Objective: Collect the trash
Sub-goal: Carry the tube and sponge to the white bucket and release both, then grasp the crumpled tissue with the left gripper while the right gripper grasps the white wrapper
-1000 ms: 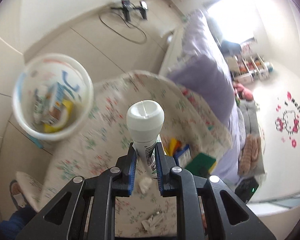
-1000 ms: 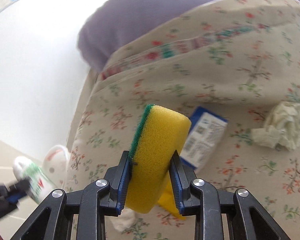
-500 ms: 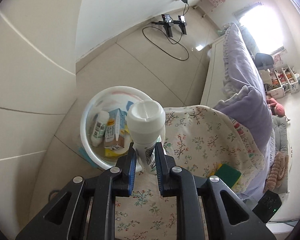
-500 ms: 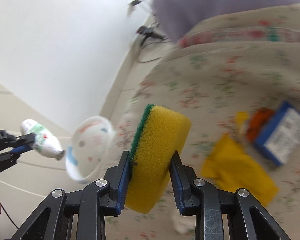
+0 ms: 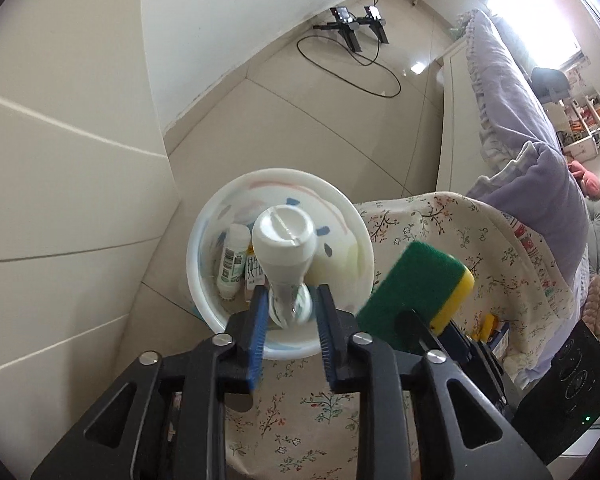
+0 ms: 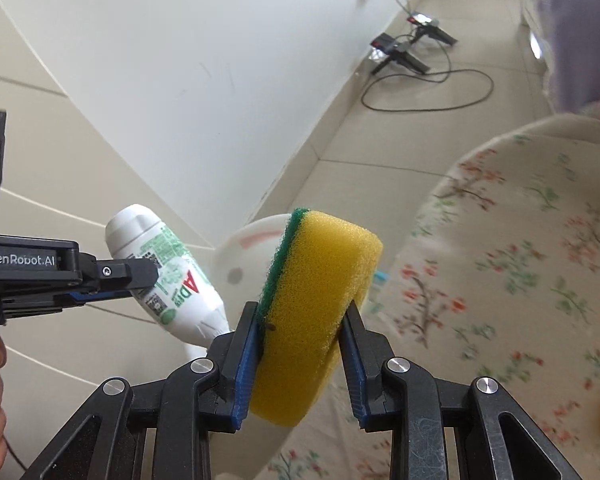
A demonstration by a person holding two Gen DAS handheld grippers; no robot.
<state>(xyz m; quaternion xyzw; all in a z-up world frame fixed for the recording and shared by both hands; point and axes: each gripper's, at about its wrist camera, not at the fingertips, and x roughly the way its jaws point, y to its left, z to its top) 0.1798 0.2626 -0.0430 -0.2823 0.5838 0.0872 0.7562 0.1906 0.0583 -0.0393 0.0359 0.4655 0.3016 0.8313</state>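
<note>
A white bottle with green print (image 5: pixel 284 248) hangs cap-up over the white bin (image 5: pixel 280 173). It sits between the jaws of my left gripper (image 5: pixel 290 312), which are opening, with gaps on both sides of its blurred neck. In the right wrist view the bottle (image 6: pixel 168 280) tilts beside the left gripper's fingers (image 6: pixel 140 272), in front of the bin (image 6: pixel 252 236). My right gripper (image 6: pixel 304 312) is shut on a yellow sponge with a green scouring side (image 6: pixel 320 300). From the left wrist, that sponge (image 5: pixel 416 280) shows just right of the bin.
The bin stands on the tiled floor against a floral-clothed table (image 5: pixel 440 232) and holds a small bottle (image 5: pixel 232 260) and a carton. A yellow item and blue box (image 5: pixel 496 328) lie on the cloth. Behind are a purple-covered bed (image 5: pixel 540 184) and floor cables with black stands (image 5: pixel 356 28).
My left gripper has swung from the table to above the bin, and its jaws have widened off the bottle. The right gripper has carried the sponge left, up beside the bin.
</note>
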